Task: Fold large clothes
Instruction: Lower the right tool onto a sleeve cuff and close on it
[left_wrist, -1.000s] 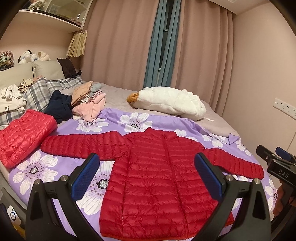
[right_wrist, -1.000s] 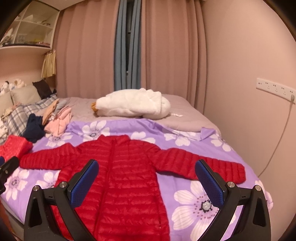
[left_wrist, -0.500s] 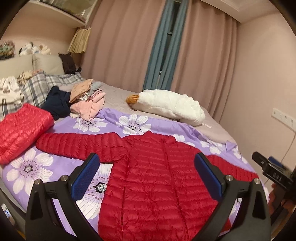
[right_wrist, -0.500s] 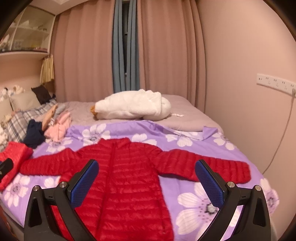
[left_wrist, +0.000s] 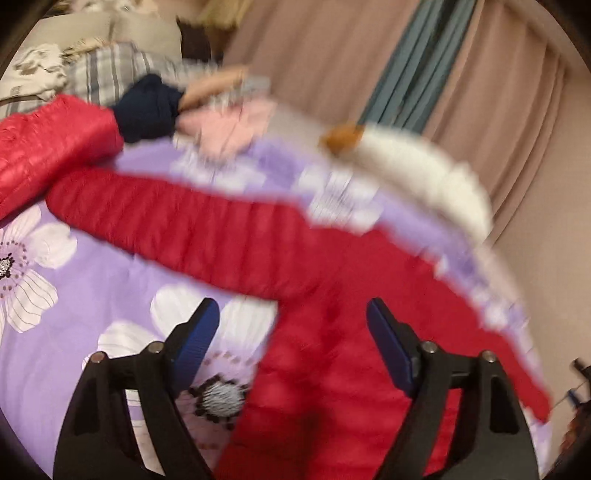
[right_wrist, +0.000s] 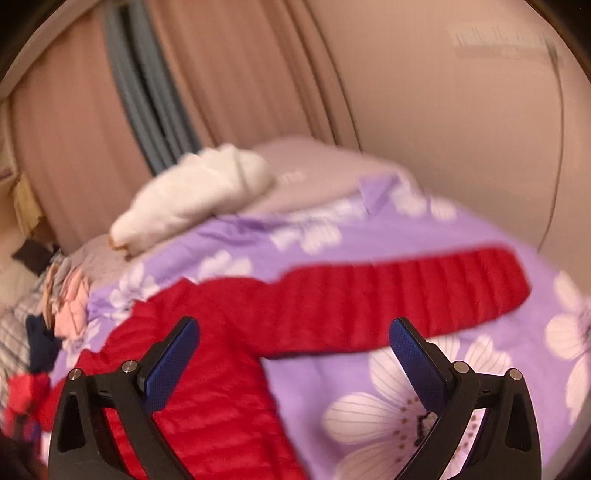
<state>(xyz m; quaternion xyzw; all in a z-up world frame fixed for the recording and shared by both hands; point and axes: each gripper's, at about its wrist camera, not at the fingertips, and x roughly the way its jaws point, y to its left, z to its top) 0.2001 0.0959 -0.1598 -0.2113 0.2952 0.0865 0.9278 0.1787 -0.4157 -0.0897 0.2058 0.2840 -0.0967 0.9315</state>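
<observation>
red jacket (left_wrist: 332, 350) flat on bedspread (left_wrist: 92, 288) | both claws apparently open, empty

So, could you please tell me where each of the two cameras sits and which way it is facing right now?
Left wrist: rides the left hand-held gripper, looking down its open blue-padded fingers at the red jacket and its left sleeve; blurred.
Right wrist: rides the right hand-held gripper, fingers open, facing the jacket's other sleeve and the wall.
Shared: the jacket, purple floral cover, white coat, curtains.
</observation>
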